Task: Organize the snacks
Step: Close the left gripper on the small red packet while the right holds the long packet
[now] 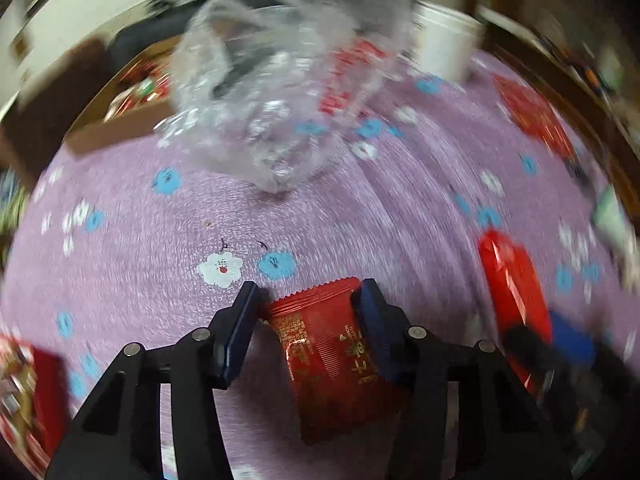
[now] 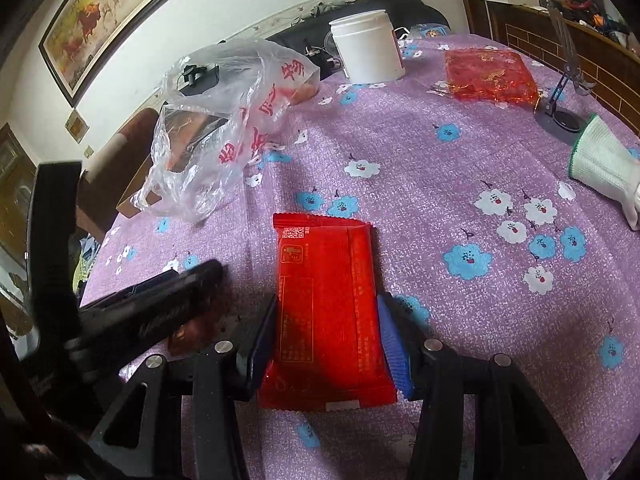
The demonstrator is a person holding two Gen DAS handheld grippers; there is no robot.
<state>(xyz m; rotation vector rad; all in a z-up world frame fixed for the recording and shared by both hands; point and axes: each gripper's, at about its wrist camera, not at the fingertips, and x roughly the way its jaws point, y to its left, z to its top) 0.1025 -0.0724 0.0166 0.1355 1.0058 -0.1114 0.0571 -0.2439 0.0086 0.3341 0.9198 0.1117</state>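
Red snack packet (image 2: 326, 312) clamped between right gripper (image 2: 332, 336) fingers.

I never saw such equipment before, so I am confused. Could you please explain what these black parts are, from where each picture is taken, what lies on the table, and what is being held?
There is no robot here. A person holds one pair of tongs in each hand, and a small camera on each looks forward along its two black fingers. So one picture comes from the left tongs, the other from the right tongs.

The table wears a purple flowered cloth. On it lie a clear plastic bag, a white tub, a flat red packet and a white glove.

Each pair of tongs has a red snack packet between its fingers: a darker one on the left, a brighter one on the right. The fingers appear closed on both.
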